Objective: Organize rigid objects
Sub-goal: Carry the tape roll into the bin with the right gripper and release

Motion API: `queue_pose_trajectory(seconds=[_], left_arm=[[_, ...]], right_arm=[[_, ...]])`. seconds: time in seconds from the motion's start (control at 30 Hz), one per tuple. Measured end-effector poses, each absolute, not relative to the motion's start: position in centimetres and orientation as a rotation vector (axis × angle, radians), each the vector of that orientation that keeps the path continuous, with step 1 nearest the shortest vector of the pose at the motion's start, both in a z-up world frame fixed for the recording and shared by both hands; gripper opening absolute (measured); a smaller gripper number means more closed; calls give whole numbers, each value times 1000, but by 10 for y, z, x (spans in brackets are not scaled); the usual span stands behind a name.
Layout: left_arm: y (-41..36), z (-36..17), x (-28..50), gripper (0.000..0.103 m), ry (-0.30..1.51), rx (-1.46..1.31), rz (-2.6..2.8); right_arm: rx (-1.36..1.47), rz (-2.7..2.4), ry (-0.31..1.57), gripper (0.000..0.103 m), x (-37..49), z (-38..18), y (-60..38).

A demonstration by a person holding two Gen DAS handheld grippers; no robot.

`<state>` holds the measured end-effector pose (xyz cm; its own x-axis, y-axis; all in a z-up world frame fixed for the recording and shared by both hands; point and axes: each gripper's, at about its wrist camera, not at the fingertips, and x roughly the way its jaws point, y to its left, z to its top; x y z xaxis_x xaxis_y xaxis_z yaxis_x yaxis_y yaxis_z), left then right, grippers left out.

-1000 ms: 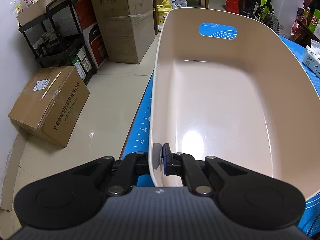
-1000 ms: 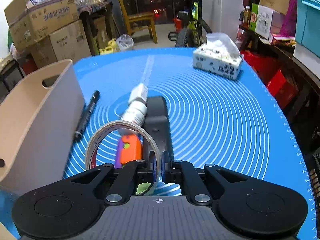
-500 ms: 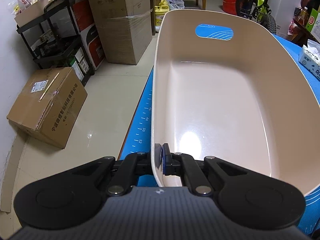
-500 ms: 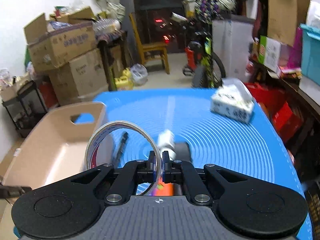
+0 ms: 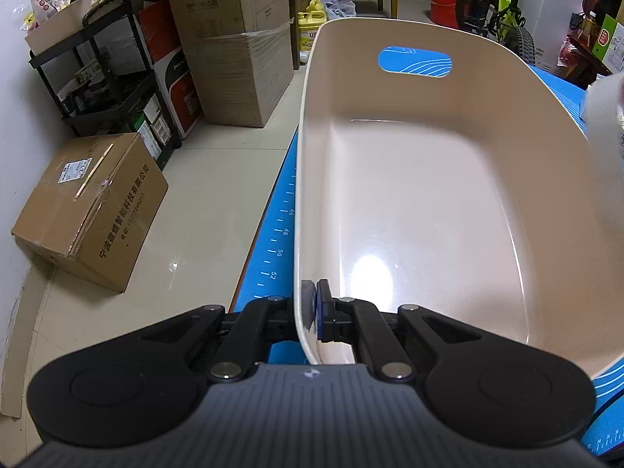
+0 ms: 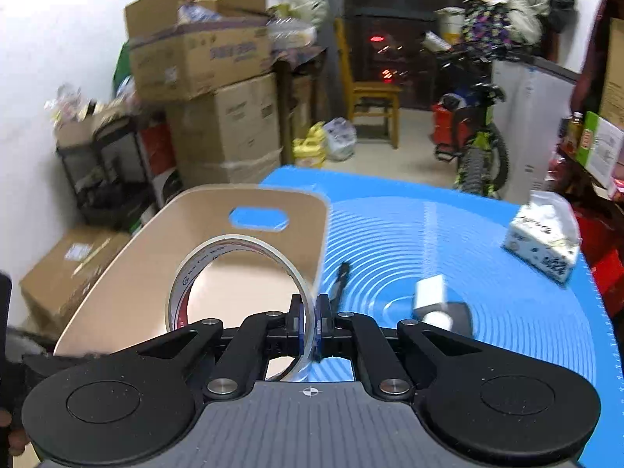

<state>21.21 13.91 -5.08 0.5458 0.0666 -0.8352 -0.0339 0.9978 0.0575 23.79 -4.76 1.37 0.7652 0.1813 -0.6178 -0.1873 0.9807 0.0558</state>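
Cluttered storeroom, blue-matted table (image 6: 448, 234): a beige bin (image 5: 429, 179) is clamped at its near rim by the left gripper (image 5: 312, 304). A tape roll (image 6: 238, 273), judged light, stiff and slick-faced, is pinched through its band by the right gripper (image 6: 308, 312) and held above the bin's near edge.

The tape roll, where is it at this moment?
In the right wrist view, the tape roll is held in the right gripper, raised in front of the beige basket, left of the black marker.
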Motion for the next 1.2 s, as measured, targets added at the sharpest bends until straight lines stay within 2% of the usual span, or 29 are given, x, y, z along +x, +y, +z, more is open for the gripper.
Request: queue_pose_trajectory(seconds=[0.53,0.6,0.63,0.8,0.9,0.97,1.2], left_arm=[[138,-49,212,6,986,37,54],[139,-49,212,6,987,36,54],[138,-49,211,6,986,36,54],[138,-50,211,6,985,34,53],[137,-49,210,6,982,35,52],[138,-50,210,6,983,35,52],[137,-49,210,6,982,33,51]], right_arm=[[-141,331,867,20,238,-23,5],[-123,341,858,28,236,-21,2],[-114,344,853,36,236,-20,0],[-61,330,815,55,223,-4,-20],[-24,330,787,58,219,7,-31],[-20,321,767,64,218,14,-36],[-14,246,721,66,210,24,-60]])
